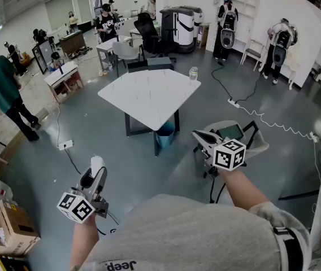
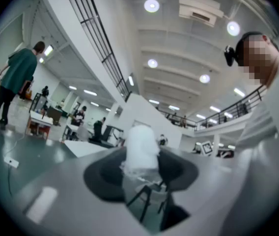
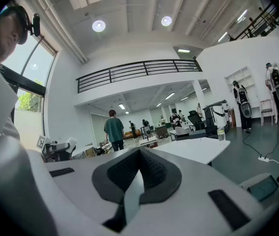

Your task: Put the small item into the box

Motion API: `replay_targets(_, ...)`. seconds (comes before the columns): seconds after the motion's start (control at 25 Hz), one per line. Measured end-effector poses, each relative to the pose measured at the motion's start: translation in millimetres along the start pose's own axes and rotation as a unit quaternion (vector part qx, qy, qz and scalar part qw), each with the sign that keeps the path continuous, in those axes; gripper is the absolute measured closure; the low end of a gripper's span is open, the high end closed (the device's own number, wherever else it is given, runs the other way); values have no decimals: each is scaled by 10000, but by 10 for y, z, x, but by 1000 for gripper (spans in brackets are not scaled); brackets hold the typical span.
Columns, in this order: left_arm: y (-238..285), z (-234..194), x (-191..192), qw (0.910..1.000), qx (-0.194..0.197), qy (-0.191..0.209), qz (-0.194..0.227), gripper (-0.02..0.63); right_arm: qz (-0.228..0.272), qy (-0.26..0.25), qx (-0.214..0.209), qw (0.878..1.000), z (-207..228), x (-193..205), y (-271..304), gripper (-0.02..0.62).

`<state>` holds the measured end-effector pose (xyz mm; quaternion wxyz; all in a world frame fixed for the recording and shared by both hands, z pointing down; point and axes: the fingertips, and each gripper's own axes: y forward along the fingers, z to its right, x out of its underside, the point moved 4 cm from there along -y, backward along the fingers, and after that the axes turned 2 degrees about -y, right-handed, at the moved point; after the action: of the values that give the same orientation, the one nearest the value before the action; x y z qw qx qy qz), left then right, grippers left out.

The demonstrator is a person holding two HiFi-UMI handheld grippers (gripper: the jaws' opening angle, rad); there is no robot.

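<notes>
A small white crumpled item (image 1: 96, 164) sticks up from my left gripper (image 1: 95, 174), low at the left of the head view. In the left gripper view the white item (image 2: 140, 144) sits between the dark pads, which are shut on it. My right gripper (image 1: 201, 135) is held out at the lower right, over the floor in front of a chair. In the right gripper view the right gripper (image 3: 138, 157) has its pads meeting, with nothing between them. Cardboard boxes (image 1: 11, 226) lie on the floor at the far lower left.
A white table (image 1: 149, 95) stands ahead on the grey floor with a clear bottle (image 1: 193, 72) at its far corner. A chair (image 1: 237, 133) sits beside my right gripper. A cable (image 1: 273, 123) runs across the floor on the right. Several people stand around the hall.
</notes>
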<state>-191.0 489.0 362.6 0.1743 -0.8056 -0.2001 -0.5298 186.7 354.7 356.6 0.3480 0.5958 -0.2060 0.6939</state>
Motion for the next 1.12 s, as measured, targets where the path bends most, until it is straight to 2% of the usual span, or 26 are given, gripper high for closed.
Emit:
replay_targets(0.52, 204, 26, -22, 10000, 28, 28, -36, 420, 32, -37, -36, 10000, 137, -64, 32, 592)
replay_targets(0.76, 384, 176, 6, 10000, 23, 61, -43, 420, 89, -78, 2, 9999, 320, -132, -85, 592)
replay_targets(1.12, 778, 621, 183, 9999, 36, 88, -74, 420, 99, -164, -201, 9996, 667, -199, -435, 592)
